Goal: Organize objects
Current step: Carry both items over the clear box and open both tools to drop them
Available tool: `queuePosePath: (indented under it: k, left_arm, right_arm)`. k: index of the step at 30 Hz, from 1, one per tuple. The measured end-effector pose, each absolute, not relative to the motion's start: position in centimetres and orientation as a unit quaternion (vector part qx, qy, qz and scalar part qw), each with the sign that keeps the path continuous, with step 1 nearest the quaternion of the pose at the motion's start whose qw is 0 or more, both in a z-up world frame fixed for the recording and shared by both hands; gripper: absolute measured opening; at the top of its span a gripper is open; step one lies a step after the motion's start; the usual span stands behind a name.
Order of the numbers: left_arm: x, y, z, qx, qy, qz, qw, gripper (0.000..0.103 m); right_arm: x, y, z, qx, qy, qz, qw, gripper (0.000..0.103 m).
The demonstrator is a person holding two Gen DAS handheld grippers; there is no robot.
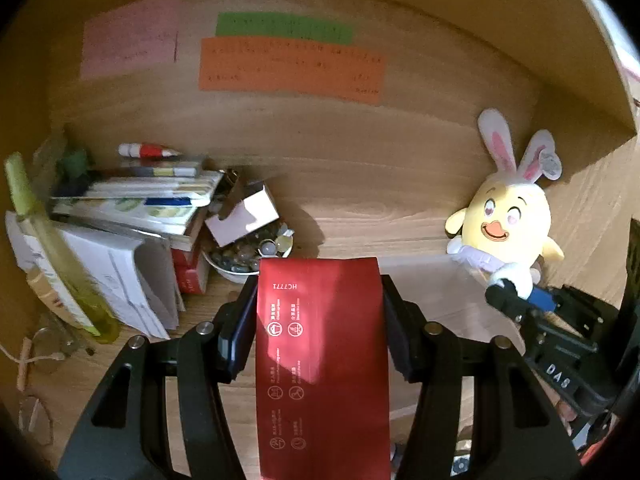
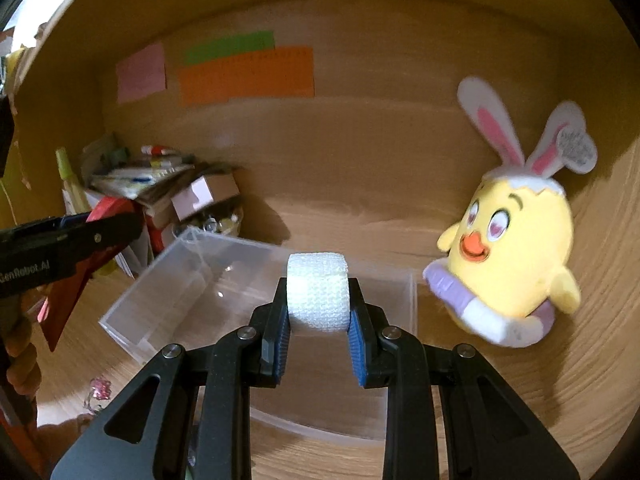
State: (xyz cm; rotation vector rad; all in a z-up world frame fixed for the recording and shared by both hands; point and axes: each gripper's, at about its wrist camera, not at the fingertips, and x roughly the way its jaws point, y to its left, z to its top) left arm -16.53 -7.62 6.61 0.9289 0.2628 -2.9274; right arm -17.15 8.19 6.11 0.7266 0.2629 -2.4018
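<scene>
My left gripper (image 1: 318,280) is shut on a flat red packet (image 1: 322,360) with white print, held above the desk; it also shows at the left of the right wrist view (image 2: 72,236). My right gripper (image 2: 318,300) is shut on a white roll of woven tape (image 2: 318,292), held over a clear plastic box (image 2: 168,280) lying on the wooden desk. The clear box shows faintly behind the red packet in the left wrist view (image 1: 440,280). The right gripper appears at the right of the left wrist view (image 1: 508,296).
A yellow chick plush with bunny ears (image 2: 516,252) leans at the right wall (image 1: 508,220). A messy pile of books and papers (image 1: 132,208), a small cardboard box (image 1: 244,216) and a bowl of stones (image 1: 248,256) sit at the left. Coloured notes (image 1: 288,68) hang on the back panel.
</scene>
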Motion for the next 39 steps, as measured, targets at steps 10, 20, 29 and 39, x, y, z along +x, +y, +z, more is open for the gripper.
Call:
queuePosePath:
  k: [10,20,29,39]
  left_arm:
    - [-20.1,-6.5,3.6,0.356,0.085,-0.930,0.011,0.056]
    - [-22.2,-5.1,1.4,0.400,0.074,-0.913,-0.001,0.056]
    - [-22.6,-4.7,0.8,0.410,0.067,-0.909,-0.004,0.059]
    - [-20.9,-5.0,1.7,0.390,0.063,-0.918,0.006,0.073]
  right_arm:
    - [-18.5,7.8,3.8,0.313,0.109,-0.894,0.301,0.023]
    - [-19.7,6.9,1.5,0.341,0.144,-0.886,0.281,0.023]
    - [-20.3,5.8,0.3,0.355,0.165,-0.878,0.275,0.023]
    - [-20.2,5.7,0.4,0.354,0.165,-0.879,0.273,0.024]
